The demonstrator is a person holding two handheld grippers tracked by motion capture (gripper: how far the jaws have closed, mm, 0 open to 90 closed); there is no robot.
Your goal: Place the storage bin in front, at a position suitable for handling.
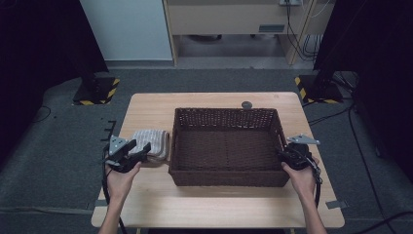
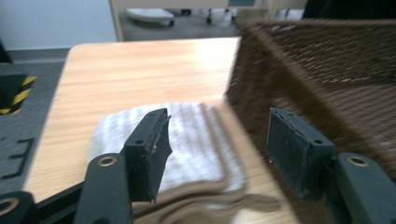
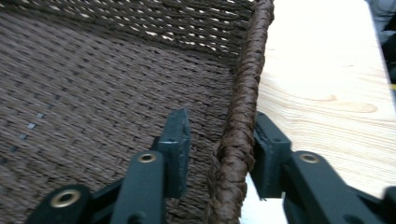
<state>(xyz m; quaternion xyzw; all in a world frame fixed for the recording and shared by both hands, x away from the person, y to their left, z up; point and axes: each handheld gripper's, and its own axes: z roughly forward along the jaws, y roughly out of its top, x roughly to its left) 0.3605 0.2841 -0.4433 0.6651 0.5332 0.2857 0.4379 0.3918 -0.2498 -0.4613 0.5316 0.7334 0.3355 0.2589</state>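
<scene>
Right gripper view has the right gripper point(image 3: 217, 154) straddling the basket point(image 3: 116, 93) rim, one jaw inside, one outside, a gap left on the inner side. Left gripper point(image 2: 217, 149) — jaws spread wide over the folded towel point(image 2: 187, 149), which lies on the table point(image 1: 219, 200) just beside the basket's left wall.

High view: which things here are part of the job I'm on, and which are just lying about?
In the job:
- wicker basket, its right rim between the right gripper's jaws
- folded towel, beside the basket, in front of the open left gripper

Lying about:
- small round grey thing on the table behind the basket
</scene>
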